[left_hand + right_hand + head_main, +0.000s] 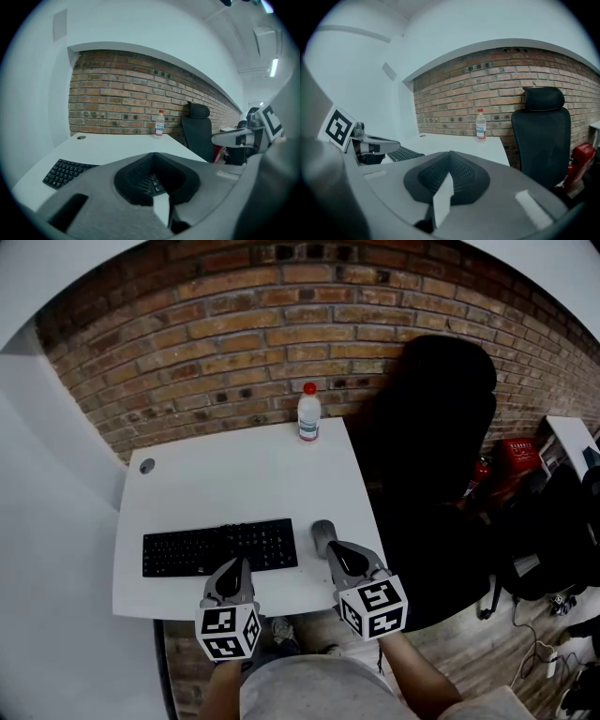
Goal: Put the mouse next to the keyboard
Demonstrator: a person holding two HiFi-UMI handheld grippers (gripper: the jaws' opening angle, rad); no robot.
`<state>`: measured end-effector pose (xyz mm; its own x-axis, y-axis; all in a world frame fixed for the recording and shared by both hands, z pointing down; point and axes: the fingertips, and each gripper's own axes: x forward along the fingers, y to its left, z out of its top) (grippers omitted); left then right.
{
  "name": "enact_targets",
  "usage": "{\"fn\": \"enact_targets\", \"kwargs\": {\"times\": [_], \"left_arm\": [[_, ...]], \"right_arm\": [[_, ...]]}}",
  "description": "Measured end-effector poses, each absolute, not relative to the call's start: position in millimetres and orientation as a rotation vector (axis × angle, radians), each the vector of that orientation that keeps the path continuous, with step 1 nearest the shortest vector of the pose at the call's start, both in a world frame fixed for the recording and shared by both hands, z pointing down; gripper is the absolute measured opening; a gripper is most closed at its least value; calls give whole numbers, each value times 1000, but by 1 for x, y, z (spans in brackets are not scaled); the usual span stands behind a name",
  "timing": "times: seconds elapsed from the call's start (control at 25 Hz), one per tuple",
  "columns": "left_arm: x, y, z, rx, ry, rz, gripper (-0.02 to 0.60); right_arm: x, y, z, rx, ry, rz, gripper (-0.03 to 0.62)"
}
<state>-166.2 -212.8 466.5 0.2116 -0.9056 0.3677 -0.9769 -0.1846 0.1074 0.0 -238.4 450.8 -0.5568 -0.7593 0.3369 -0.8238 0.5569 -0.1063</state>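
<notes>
A grey mouse (pixel 323 534) lies on the white desk (pixel 234 474), just right of the black keyboard (pixel 220 547). My right gripper (pixel 337 552) is shut with nothing in it, its tips right behind the mouse's near end. My left gripper (pixel 232 570) hangs over the keyboard's front edge, jaws together and holding nothing. The left gripper view shows the keyboard (pixel 63 171) under my left gripper (pixel 153 155). The right gripper view looks over my shut right gripper (pixel 450 154); the mouse is hidden below it.
A white bottle with a red cap (pixel 308 413) stands at the desk's far edge by the brick wall. A black office chair (pixel 441 427) is right of the desk, with a red object (pixel 516 460) beyond. A cable hole (pixel 147 465) sits at the far left corner.
</notes>
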Motion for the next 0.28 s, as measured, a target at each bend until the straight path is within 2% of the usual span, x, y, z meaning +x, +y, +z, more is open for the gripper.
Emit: {"fn": "enact_targets", "kwargs": {"times": [0.28], "left_arm": [[-169, -214, 466, 2172, -1762, 313, -5]], "right_arm": [[-2, -238, 451, 1321, -2540, 376, 11]]}}
